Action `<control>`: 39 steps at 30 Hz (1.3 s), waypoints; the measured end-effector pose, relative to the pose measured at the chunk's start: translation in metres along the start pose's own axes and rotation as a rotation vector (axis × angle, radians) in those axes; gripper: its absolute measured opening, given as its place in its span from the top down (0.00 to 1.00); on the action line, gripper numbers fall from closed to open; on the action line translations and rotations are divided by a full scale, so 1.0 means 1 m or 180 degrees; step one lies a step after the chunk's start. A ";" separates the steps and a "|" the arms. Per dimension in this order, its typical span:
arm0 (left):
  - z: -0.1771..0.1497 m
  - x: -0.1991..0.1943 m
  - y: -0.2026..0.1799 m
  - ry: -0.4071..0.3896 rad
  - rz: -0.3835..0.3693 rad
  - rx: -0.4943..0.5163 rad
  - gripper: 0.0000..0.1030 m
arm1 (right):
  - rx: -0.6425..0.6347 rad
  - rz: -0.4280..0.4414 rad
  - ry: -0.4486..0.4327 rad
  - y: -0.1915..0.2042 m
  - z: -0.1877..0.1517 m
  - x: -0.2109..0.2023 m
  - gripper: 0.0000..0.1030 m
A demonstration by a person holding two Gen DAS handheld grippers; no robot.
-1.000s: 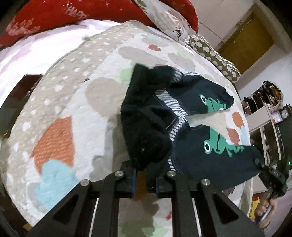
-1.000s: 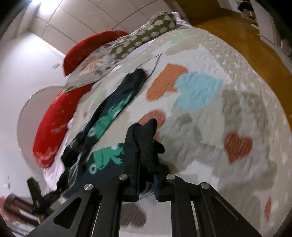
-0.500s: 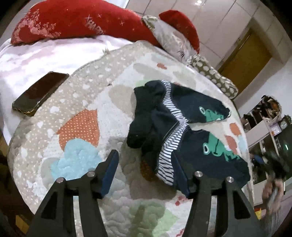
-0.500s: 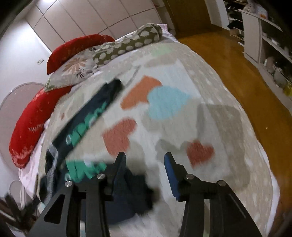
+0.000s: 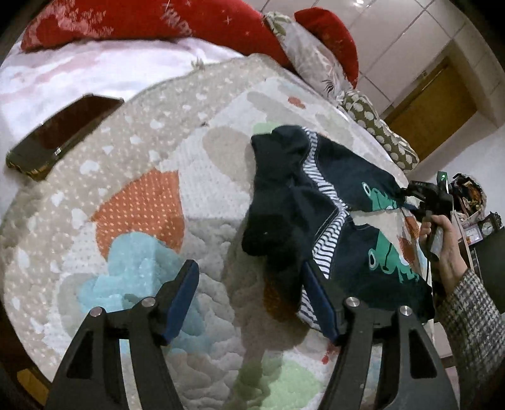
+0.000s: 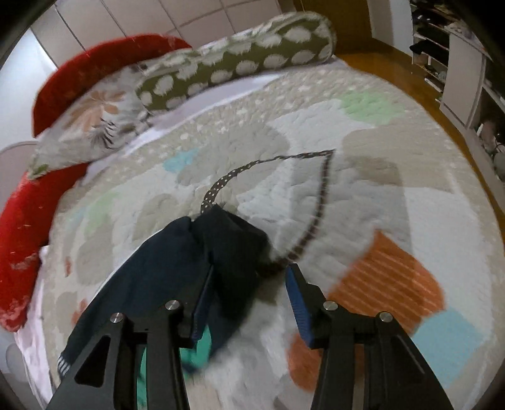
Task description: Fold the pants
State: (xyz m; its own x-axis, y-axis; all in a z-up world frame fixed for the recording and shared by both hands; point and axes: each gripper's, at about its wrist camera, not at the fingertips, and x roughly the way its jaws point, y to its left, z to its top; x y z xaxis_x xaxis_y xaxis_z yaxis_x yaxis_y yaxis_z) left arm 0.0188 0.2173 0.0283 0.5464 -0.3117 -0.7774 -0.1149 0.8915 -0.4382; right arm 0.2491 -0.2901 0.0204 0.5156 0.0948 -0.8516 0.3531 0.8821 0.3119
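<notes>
Both grippers gape open: left gripper (image 5: 249,296) nearest the pants (image 5: 318,217) waistband, right gripper (image 6: 249,299) straddling a leg cuff.

Soft matt cloth pants (image 5: 315,202) — quilted, dimpled fabric bedspread (image 5: 202,176); glossy phone (image 5: 63,134).

You are working in a home bedroom. The work surface is a bed covered by a quilted bedspread (image 6: 363,176) printed with coloured hearts. At its head lie red pillows (image 5: 151,19), a floral pillow (image 6: 91,126) and an olive spotted bolster (image 6: 233,60). A phone (image 5: 63,135) rests on the white sheet near the bed's edge. Beyond the bed you see wood flooring (image 6: 407,79), a wooden door (image 5: 438,104), white panelled wardrobe fronts (image 5: 388,38) and cluttered shelving (image 6: 454,56).
</notes>
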 end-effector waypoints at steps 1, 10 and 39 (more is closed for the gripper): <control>-0.001 0.002 0.000 0.0020 -0.0017 0.0002 0.35 | 0.0018 0.0058 0.0000 0.002 0.000 0.002 0.68; -0.015 0.001 -0.018 0.0107 -0.0144 0.0120 0.35 | -0.0009 0.0199 -0.0145 -0.020 -0.033 -0.062 0.91; -0.076 -0.041 -0.084 0.0266 -0.0014 0.0703 0.32 | 0.0424 0.0762 -0.0308 -0.122 -0.223 -0.148 0.36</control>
State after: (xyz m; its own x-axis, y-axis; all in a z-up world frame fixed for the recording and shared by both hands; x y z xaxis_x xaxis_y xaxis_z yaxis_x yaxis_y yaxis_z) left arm -0.0572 0.1303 0.0628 0.4748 -0.3336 -0.8144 0.0766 0.9375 -0.3393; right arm -0.0442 -0.3093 0.0141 0.6665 0.2428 -0.7048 0.3085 0.7709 0.5573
